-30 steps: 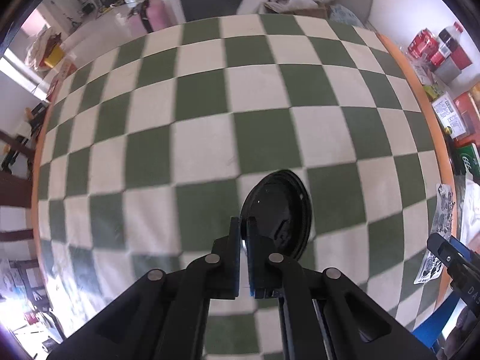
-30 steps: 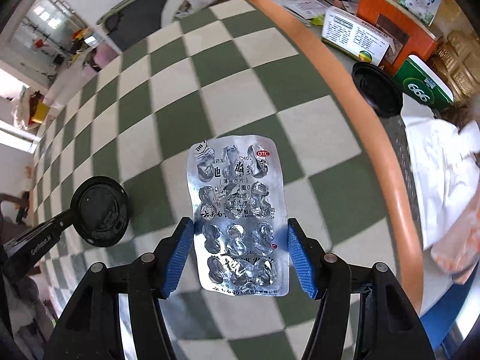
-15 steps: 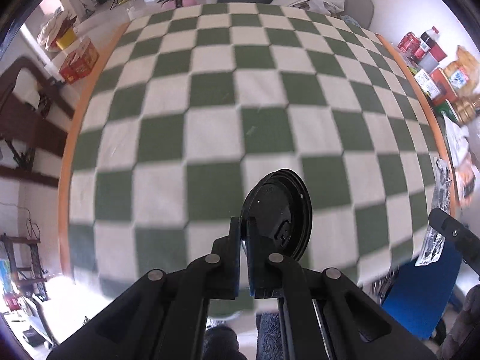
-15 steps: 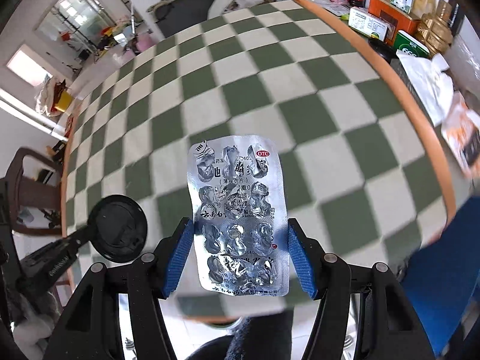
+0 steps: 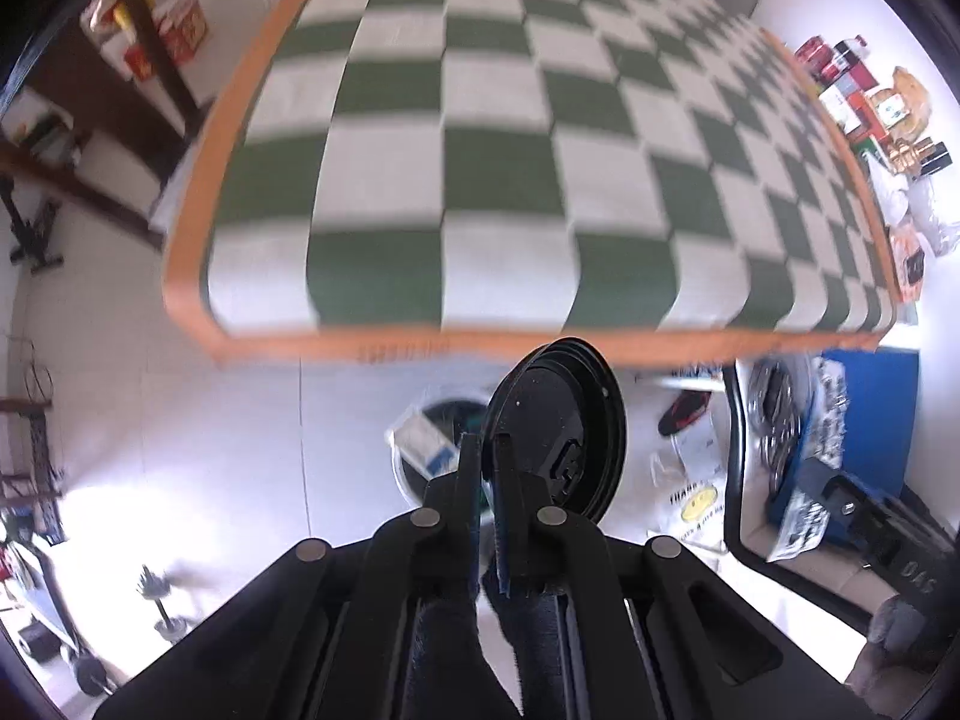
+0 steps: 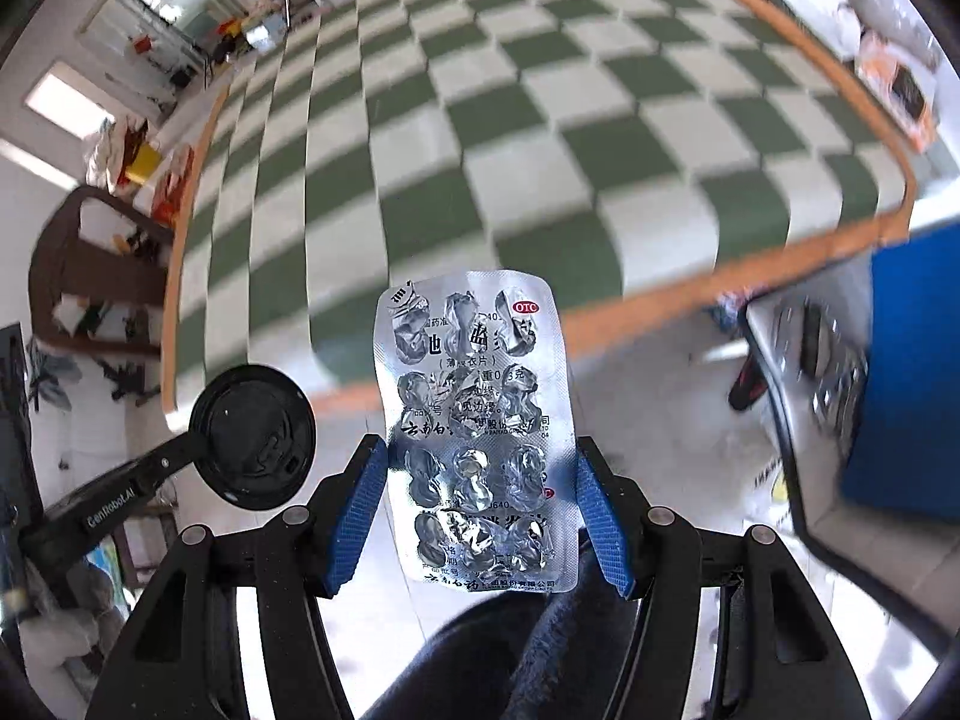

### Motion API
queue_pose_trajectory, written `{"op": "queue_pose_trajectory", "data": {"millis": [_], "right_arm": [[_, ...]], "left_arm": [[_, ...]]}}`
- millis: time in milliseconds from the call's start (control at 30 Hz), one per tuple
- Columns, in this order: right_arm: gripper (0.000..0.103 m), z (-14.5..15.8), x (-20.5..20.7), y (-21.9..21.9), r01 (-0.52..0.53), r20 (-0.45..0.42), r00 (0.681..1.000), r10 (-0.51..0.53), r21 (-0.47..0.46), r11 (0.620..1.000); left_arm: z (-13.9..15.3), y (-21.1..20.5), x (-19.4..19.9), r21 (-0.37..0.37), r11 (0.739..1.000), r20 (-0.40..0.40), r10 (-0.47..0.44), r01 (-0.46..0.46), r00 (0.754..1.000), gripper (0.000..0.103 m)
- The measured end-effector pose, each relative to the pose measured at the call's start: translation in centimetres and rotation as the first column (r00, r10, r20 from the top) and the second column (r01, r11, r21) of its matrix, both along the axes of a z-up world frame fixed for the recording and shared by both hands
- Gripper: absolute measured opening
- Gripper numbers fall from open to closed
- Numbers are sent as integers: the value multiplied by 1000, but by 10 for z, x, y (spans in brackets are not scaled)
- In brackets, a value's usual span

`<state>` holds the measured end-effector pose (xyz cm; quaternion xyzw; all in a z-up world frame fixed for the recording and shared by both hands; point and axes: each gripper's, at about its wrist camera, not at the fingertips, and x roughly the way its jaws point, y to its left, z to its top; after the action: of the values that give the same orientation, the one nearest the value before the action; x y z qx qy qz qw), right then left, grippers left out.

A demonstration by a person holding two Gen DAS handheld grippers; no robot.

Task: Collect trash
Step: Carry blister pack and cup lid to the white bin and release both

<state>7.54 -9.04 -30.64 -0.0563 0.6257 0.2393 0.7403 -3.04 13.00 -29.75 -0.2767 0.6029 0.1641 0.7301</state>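
Observation:
My left gripper (image 5: 487, 456) is shut on the rim of a black plastic cup lid (image 5: 555, 426), held on edge in the air off the table, above the floor. The lid also shows in the right wrist view (image 6: 252, 429), at the left. My right gripper (image 6: 477, 480) is shut on an empty silver pill blister pack (image 6: 474, 426), gripped by its long edges and held upright in front of the table edge. A round bin (image 5: 441, 438) with a white and blue package in it stands on the floor, partly hidden behind the lid.
The green and white checkered table (image 5: 510, 168) with an orange rim lies ahead and below. Boxes and bottles (image 5: 864, 96) crowd its far right side. A blue chair (image 5: 870, 414) and a white plastic bag (image 5: 696, 492) are at the right on the floor. A dark wooden chair (image 6: 90, 276) is at the left.
Both grippers have pulled back from above the table to beyond its near edge, still holding the lid and the blister pack. The floor and the bin have come into view.

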Motion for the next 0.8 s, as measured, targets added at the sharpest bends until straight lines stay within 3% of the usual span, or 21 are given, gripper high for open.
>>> {"op": "queue_pose_trajectory", "data": {"millis": [133,300,533,733,767,800], "right_arm": [[64,-48,-26,-9,-20,-75,997,17,-37,999],[64,-148,-42,-23,-60,-140,989,42,-125,990],[64,-309,-45,-33,-86,-255,966,43,-160,983],[65,-416,-38,-15,-117,-311,948,68,-139,983],[65,-427,-40,-12,-119,-321,945,70,-137,983],[65,-444,-39,-8,-120,-336,939,68,-134,984]], "left_arm": [[-52,-14,-16,-91,995,-52,21,-26,998,1],[-157,-27,-12,-188,979,-138,47,-73,989,1],[-302,-32,15,-194,976,-199,58,-97,978,2],[-373,-28,22,-174,982,-269,26,-75,963,7],[-379,-27,21,-162,985,-279,18,-66,960,11],[-384,-27,21,-142,988,-283,14,-56,959,31]]}}
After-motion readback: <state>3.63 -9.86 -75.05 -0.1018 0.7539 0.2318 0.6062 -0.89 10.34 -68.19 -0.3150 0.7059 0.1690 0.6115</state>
